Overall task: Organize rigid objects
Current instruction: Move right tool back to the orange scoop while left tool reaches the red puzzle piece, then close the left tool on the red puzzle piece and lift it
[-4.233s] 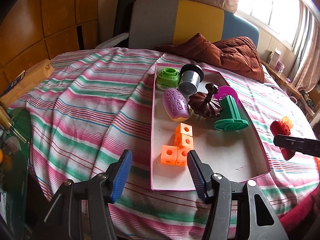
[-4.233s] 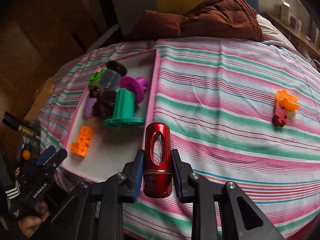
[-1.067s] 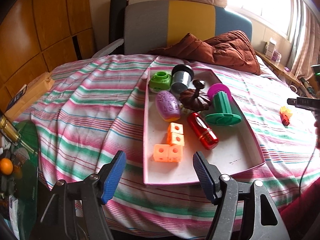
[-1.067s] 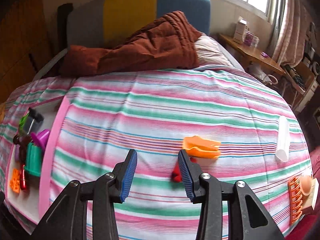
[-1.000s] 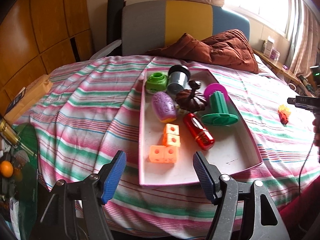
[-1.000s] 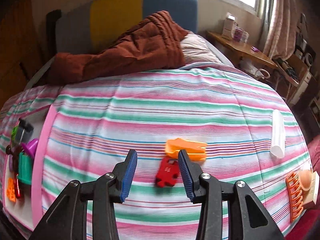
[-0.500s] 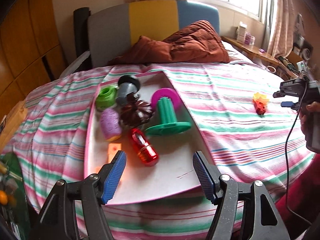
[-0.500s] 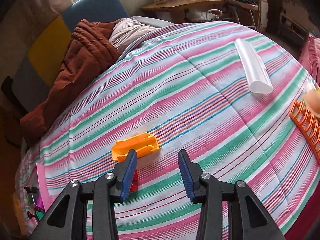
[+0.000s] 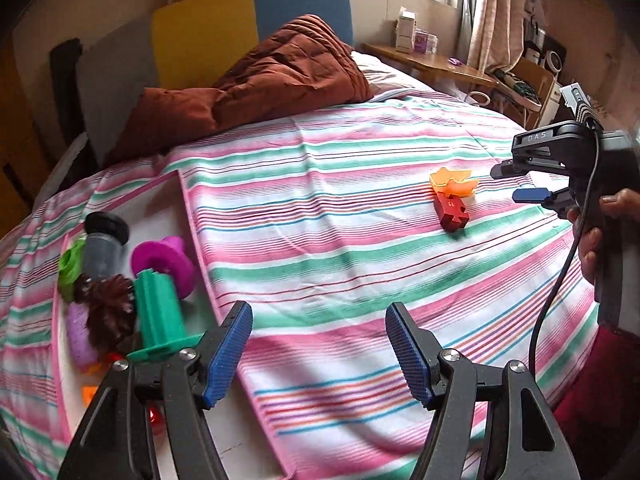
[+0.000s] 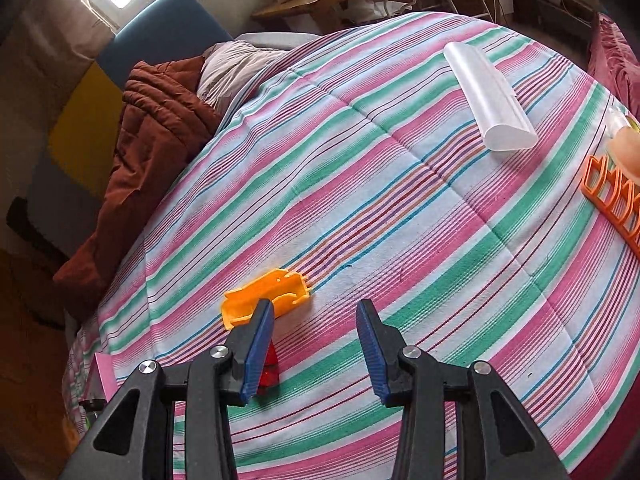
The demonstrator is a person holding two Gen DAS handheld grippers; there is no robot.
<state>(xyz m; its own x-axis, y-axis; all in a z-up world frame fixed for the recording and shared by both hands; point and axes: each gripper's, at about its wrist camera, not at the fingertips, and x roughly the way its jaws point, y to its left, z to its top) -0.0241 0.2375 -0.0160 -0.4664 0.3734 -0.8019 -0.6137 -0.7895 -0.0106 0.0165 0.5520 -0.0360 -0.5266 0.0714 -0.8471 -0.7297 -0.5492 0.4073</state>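
Observation:
An orange plastic piece (image 9: 452, 185) and a red puzzle-shaped block (image 9: 451, 211) lie together on the striped bedspread. My right gripper (image 10: 316, 346) is open and empty just above them; the orange piece (image 10: 267, 292) sits by its left finger and the red block (image 10: 269, 372) is partly hidden behind that finger. The right gripper also shows in the left wrist view (image 9: 520, 184). My left gripper (image 9: 318, 354) is open and empty over the bedspread. The pink-rimmed white tray (image 9: 200, 248) at the left holds a green spool (image 9: 158, 316), a purple spool (image 9: 166, 262), a grey cylinder (image 9: 102, 246) and other toys.
A white tube (image 10: 486, 96) lies on the bedspread at the far right. An orange rack (image 10: 612, 200) sits at the right edge. A brown quilt (image 9: 256, 88) is bunched at the head of the bed. A wooden shelf (image 9: 436, 64) stands beyond the bed.
The red bottle held by my right gripper 4.2 s ago now lies in the tray. The right gripper moved over to the orange and red pieces. The left gripper swung right, away from the tray.

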